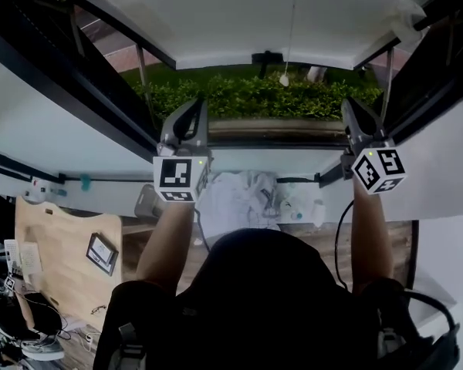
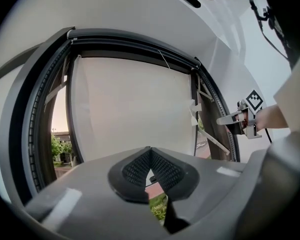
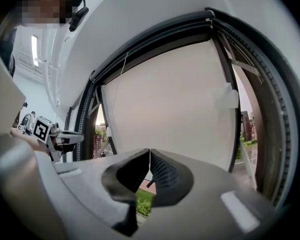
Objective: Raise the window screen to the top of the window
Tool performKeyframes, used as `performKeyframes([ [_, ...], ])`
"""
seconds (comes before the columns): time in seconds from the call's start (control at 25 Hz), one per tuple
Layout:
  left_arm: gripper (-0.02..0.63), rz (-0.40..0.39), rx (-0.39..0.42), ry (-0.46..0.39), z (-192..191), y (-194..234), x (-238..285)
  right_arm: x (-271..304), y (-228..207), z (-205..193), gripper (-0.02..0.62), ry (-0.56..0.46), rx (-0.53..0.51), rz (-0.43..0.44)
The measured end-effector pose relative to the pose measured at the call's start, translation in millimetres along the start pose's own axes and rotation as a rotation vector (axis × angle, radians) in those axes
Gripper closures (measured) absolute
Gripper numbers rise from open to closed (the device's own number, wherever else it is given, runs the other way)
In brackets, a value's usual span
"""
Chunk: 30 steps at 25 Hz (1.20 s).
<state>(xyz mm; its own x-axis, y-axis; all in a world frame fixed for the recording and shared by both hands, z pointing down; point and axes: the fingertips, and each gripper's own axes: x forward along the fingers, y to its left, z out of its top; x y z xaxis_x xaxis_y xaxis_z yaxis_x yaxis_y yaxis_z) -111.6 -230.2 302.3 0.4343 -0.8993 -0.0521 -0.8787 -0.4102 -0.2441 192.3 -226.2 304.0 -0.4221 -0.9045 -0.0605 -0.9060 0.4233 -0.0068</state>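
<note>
The white window screen (image 1: 239, 14) hangs in a black window frame (image 1: 100, 75); its lower edge carries a small dark handle (image 1: 266, 55), and a pull cord with a white knob (image 1: 284, 79) dangles beside it. Below that edge, my left gripper (image 1: 197, 108) and right gripper (image 1: 349, 108) are held level at the open strip of window, both shut with nothing between the pads. In the left gripper view the shut left gripper (image 2: 150, 150) faces the screen (image 2: 130, 109), with the right gripper (image 2: 240, 118) off to the side. The right gripper view shows the shut right gripper (image 3: 150, 152) before the screen (image 3: 175, 104).
A green hedge (image 1: 255, 99) shows outside above the sill (image 1: 278, 129). Crumpled white bags (image 1: 247, 195) lie under the window. A wooden desk (image 1: 62, 260) with small items stands at the lower left. Slanted window stays (image 2: 210, 139) run along the frame's sides.
</note>
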Motion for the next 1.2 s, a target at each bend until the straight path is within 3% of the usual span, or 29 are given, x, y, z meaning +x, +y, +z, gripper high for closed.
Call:
performKeyframes([
  [0.44, 0.6, 0.017, -0.063, 0.06, -45, -5, -5, -16, -8, -71, 0.594, 0.108, 0.069, -0.039],
  [1.0, 0.6, -0.009, -0.062, 0.076, -51, -15, -4, -23, -8, -83, 0.595, 0.128, 0.086, -0.043],
  [1.2, 0.6, 0.021, -0.052, 0.055, -45, -9, -10, -21, -2, -88, 0.595, 0.14, 0.078, -0.028],
])
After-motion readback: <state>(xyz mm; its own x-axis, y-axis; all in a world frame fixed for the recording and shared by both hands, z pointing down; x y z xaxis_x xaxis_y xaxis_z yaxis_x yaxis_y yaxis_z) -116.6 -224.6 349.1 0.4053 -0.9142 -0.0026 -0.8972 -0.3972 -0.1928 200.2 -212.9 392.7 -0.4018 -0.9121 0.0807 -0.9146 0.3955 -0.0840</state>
